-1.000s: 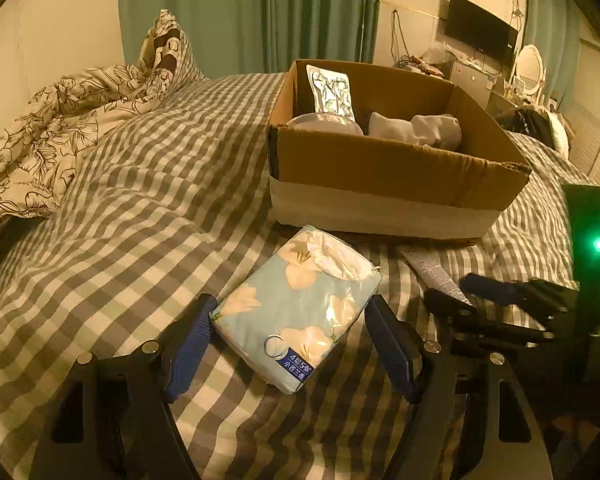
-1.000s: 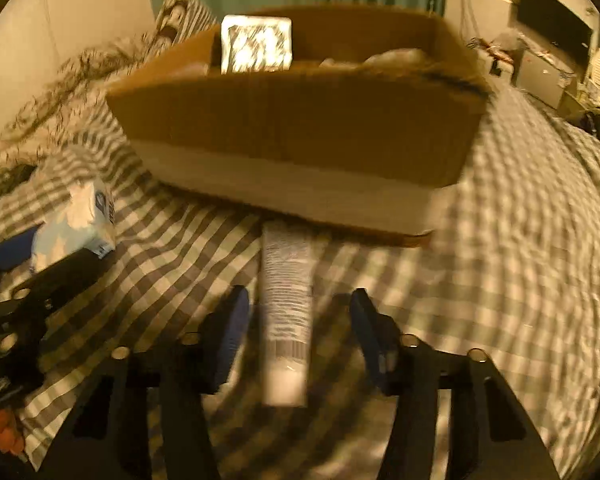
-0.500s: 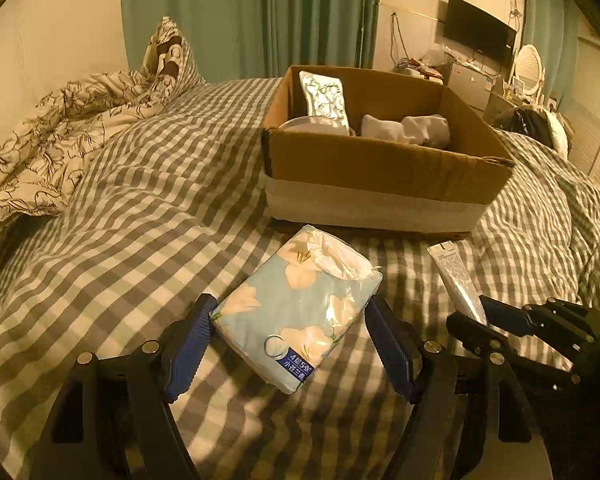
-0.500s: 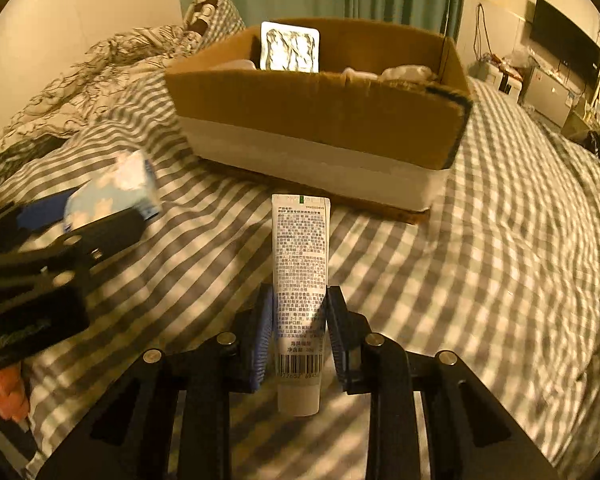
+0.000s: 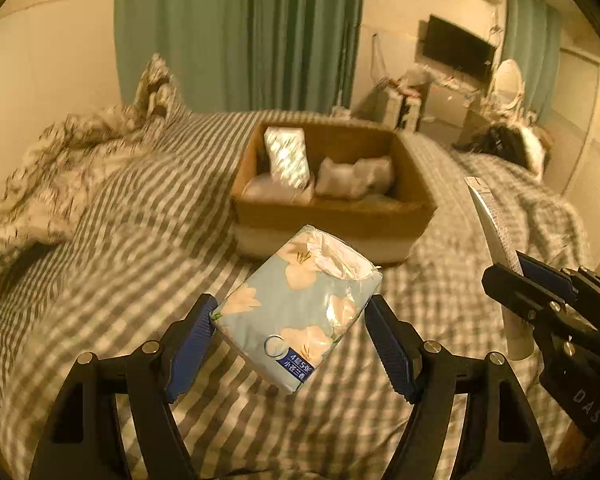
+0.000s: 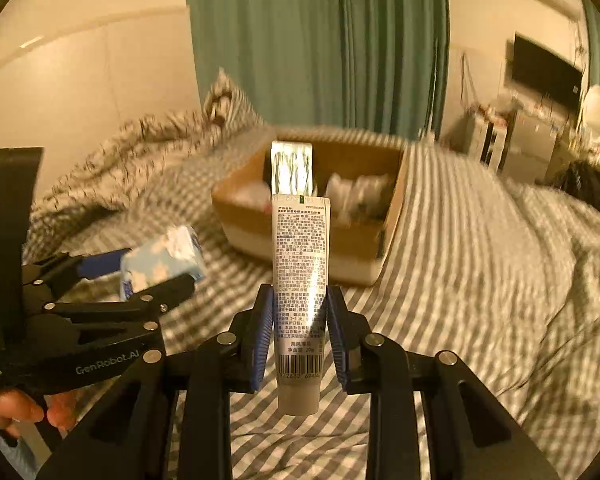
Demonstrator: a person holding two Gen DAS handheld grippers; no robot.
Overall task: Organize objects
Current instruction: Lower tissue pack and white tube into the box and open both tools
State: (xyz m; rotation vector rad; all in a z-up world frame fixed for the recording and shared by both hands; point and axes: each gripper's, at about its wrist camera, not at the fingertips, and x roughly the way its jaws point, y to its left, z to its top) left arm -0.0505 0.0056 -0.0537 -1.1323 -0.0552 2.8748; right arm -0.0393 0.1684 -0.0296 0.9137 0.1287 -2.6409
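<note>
My left gripper is shut on a light-blue flowered tissue pack and holds it above the checked bed. My right gripper is shut on a white printed tube, held upright above the bed; the tube also shows in the left wrist view. A cardboard box stands ahead on the bed and holds a silver foil packet and white bundles. In the right wrist view the box lies beyond the tube, and the left gripper with the tissue pack is at the left.
A crumpled patterned duvet and a pillow lie at the left of the bed. Green curtains hang behind. A wall TV, a cluttered desk and a round mirror stand at the far right.
Both grippers have lifted their objects off the bed: the tissue pack and the tube have risen, and the box now looks lower and farther. The right gripper closed on the tube earlier.
</note>
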